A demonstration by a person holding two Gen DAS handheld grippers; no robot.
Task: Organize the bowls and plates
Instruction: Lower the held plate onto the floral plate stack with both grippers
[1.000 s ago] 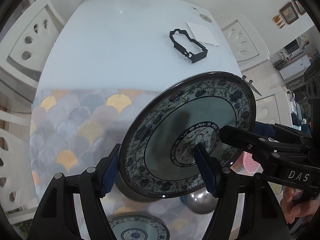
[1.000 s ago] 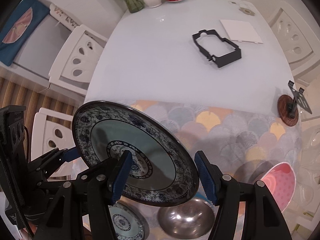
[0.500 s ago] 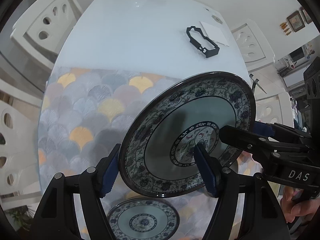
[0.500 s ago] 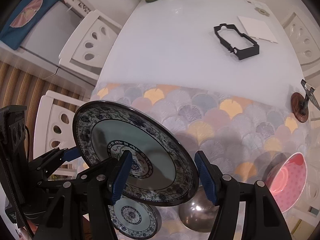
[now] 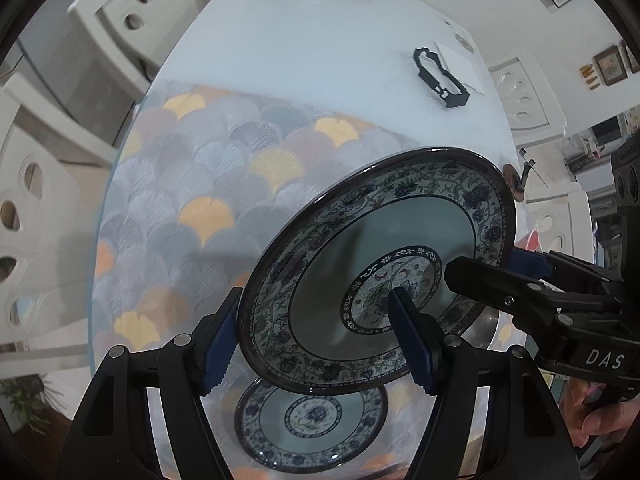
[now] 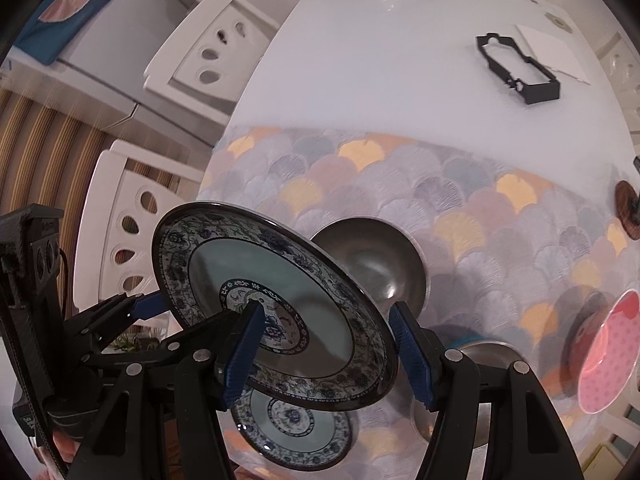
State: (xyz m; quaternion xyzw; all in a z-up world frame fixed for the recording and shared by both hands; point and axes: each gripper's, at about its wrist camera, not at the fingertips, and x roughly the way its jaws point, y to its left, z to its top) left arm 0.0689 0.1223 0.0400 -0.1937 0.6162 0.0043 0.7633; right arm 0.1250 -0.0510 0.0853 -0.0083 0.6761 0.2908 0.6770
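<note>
A large dark-rimmed plate with blue floral bands [image 5: 380, 240] [image 6: 256, 252] hangs tilted above the table, carried by both grippers. My left gripper [image 5: 316, 340] is shut on its left side, one pad outside the rim and one on the centre medallion. Opposite it, my right gripper [image 6: 328, 356] is shut on the other side in the same way. A smaller plate of matching pattern [image 5: 312, 420] [image 6: 292, 428] lies flat on the scalloped mat [image 5: 200, 184], directly below. A steel bowl [image 6: 376, 256] sits just behind the lifted plate.
A second steel vessel [image 6: 480, 384] and a pink dotted dish [image 6: 608, 352] rest on the mat to the right. Further back lie a black frame [image 5: 440, 76], a white card [image 6: 552, 52] and a wooden coaster [image 6: 628, 208]. White chairs [image 6: 132, 248] ring the table.
Both grippers have carried the large plate together toward the near left part of the mat. The smaller plate has come fully into view beneath it, and the steel bowl now shows behind.
</note>
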